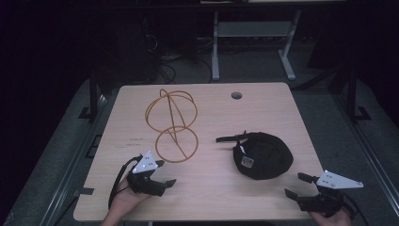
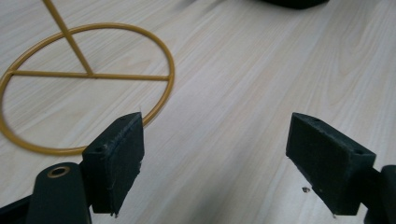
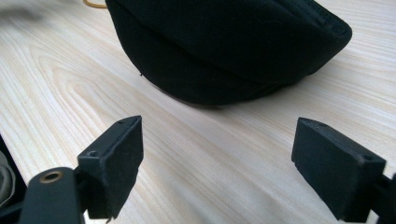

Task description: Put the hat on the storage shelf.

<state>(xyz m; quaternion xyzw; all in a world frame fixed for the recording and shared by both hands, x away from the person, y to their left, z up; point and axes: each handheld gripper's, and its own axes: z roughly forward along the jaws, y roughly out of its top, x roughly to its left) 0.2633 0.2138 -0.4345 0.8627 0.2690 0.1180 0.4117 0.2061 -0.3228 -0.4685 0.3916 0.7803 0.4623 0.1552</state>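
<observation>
A gold wire stand (image 1: 172,123), with a round base ring and a wire globe on a slanted rod, sits on the table left of the middle. Its base ring (image 2: 88,77) lies just ahead of my left gripper (image 1: 164,173), which hovers open near the front left with nothing between its jaws (image 2: 215,161). A black cap (image 1: 261,154) rests right of the middle, strap trailing to the left. My right gripper (image 1: 297,185) is open at the front right corner, pointing at the cap (image 3: 229,46) a short way off (image 3: 217,168).
The light wooden table (image 1: 211,188) has a round cable hole (image 1: 236,95) near its far edge. A metal frame and cables stand on the dark floor behind the table. Bare wood lies between the stand and the cap.
</observation>
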